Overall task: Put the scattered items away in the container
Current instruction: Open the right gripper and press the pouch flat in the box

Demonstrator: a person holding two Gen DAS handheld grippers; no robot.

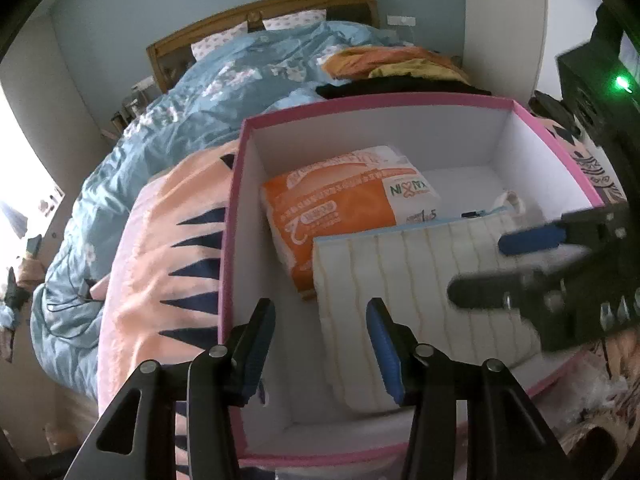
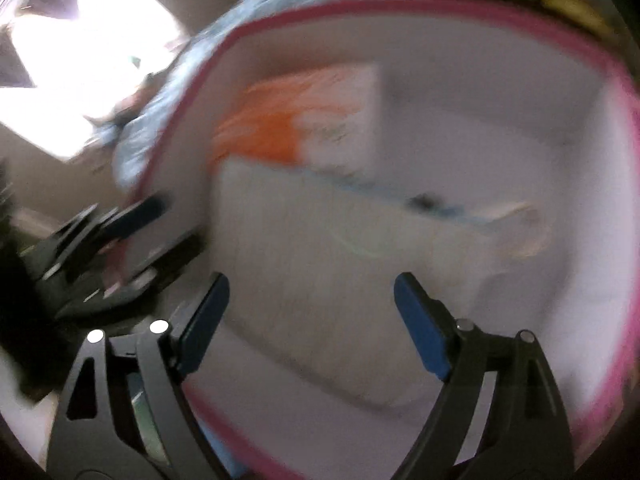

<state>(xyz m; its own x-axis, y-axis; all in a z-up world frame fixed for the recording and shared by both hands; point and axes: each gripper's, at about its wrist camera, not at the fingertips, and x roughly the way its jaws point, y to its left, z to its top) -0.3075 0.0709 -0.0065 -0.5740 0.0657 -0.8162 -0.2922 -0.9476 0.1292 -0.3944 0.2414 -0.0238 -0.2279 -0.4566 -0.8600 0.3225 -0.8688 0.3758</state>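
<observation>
A white box with a pink rim [image 1: 360, 104] [image 2: 320, 8] stands on the bed. Inside it lie an orange-and-white tissue pack [image 1: 340, 208] [image 2: 280, 120] and a cream quilted pouch [image 1: 420, 272] [image 2: 320, 232] with a blue zip. My left gripper [image 1: 319, 306] [image 2: 160, 226] hangs open over the box's near left part, by the pouch's left edge, with nothing pressed between its pads. From the right, my right gripper [image 1: 504, 266] [image 2: 311, 280] reaches in just above the pouch. Its jaws stand wide open and hold nothing. The right wrist view is blurred.
The box rests on a peach blanket with dark triangles [image 1: 160, 260]. A blue quilt [image 1: 200, 100] covers the bed beyond it, and a pile of orange, yellow and black clothes [image 1: 400, 64] lies behind the box. A dark device with a green light [image 1: 600, 80] stands at the right.
</observation>
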